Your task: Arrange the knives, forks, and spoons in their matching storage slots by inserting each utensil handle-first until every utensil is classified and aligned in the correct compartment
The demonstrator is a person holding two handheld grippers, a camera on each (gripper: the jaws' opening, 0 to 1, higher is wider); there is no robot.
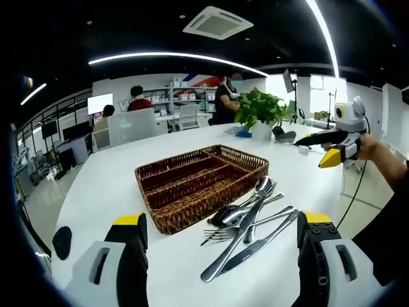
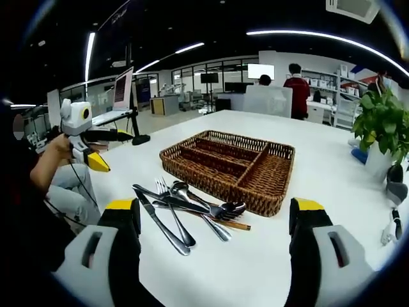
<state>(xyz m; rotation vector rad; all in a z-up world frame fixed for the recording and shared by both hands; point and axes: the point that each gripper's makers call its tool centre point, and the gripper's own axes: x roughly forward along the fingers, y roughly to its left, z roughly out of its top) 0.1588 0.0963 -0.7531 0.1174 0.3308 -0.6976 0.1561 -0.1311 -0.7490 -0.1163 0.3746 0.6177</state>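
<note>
- Utensils (image 1: 246, 220) are seen heaped in a loose pile on the white bench (image 1: 102, 192), just beside the wicker tray (image 1: 198, 179); in the right gripper view the same pile (image 2: 185, 211) lies in front of the tray (image 2: 233, 166).
- Knives (image 1: 255, 246), spoons (image 1: 262, 187) and a fork (image 1: 217, 235) are crossed over one another in the pile, and some pieces touch the tray's wall.
- The tray is divided by wicker partitions into several long slots and a wider one; no utensil is seen in any of them.
- The left gripper (image 1: 220, 240) is held low over the bench edge, with its yellow-tipped fingers (image 1: 128, 220) spread wide on either side of the pile and nothing between them.
- The right gripper (image 2: 214, 220) is likewise held with its fingers (image 2: 307, 206) spread wide and nothing gripped.
- In the left gripper view the right gripper (image 1: 335, 147) is seen raised at the far right in a person's hand (image 1: 367, 146); in the right gripper view the left gripper (image 2: 89, 144) is seen at the far left, well apart from the pile.
- A potted plant (image 1: 262, 112) stands on the far part of the bench, beyond the tray.
- People are seen in the office behind.
</note>
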